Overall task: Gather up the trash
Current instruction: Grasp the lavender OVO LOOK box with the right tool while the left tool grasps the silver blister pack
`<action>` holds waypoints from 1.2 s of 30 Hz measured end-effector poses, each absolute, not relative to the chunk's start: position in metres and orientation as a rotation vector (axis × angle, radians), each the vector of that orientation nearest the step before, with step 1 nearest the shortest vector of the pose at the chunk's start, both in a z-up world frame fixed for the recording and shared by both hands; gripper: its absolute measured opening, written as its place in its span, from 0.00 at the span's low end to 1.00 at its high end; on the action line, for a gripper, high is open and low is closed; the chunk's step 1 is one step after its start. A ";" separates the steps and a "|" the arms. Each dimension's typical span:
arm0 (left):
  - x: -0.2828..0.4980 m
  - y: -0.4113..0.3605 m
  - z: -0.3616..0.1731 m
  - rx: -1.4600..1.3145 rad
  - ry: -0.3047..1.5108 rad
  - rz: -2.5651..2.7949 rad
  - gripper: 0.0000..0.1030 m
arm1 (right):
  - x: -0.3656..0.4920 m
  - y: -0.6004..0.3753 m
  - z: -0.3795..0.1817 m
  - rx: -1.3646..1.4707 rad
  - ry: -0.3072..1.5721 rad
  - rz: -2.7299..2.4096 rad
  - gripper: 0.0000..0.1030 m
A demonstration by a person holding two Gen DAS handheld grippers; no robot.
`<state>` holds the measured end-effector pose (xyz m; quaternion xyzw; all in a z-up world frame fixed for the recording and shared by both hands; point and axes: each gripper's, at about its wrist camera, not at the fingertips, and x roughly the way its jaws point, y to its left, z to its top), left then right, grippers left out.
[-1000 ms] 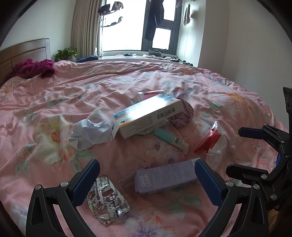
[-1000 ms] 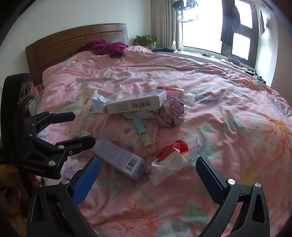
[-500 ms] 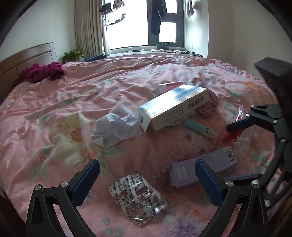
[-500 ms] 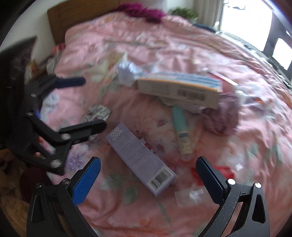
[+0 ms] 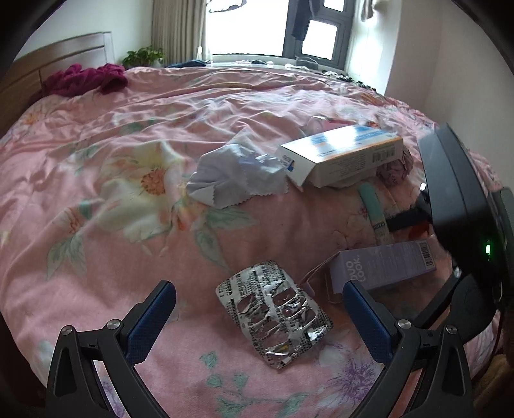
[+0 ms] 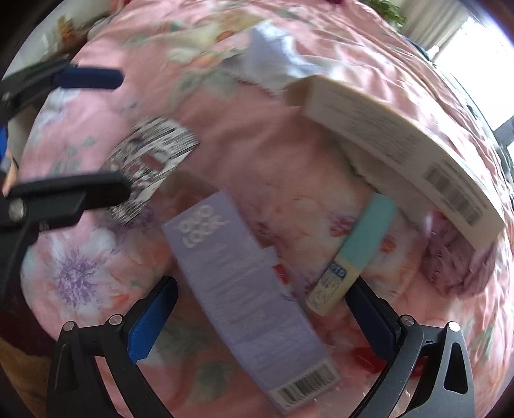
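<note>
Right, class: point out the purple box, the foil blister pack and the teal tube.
purple box (image 6: 244, 289), right wrist view, middle of top face
foil blister pack (image 5: 273, 312), left wrist view, centre of foil
teal tube (image 6: 366, 238), right wrist view, teal body

Blister pack (image 5: 274, 313) left of carton (image 5: 382, 265); tube (image 5: 374, 209) apparently behind, under box (image 5: 340, 154).

A pink floral bedspread (image 5: 135, 135) covers the bed under a bright window (image 5: 244, 29) (beige curtain (image 5: 178, 29) alongside).
</note>
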<state>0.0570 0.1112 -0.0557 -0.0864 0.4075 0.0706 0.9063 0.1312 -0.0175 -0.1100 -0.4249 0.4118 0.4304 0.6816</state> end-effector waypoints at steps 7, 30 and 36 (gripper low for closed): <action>0.054 0.123 -0.058 -0.251 0.849 0.161 1.00 | 0.127 -0.020 -0.116 -0.962 1.004 0.947 0.43; 0.061 0.122 -0.077 -0.270 0.995 0.194 1.00 | 0.172 -0.068 -0.064 -0.297 1.154 1.098 0.40; 0.073 0.120 -0.087 -0.300 1.052 0.199 1.00 | 0.195 -0.085 -0.056 -0.151 1.175 1.099 0.40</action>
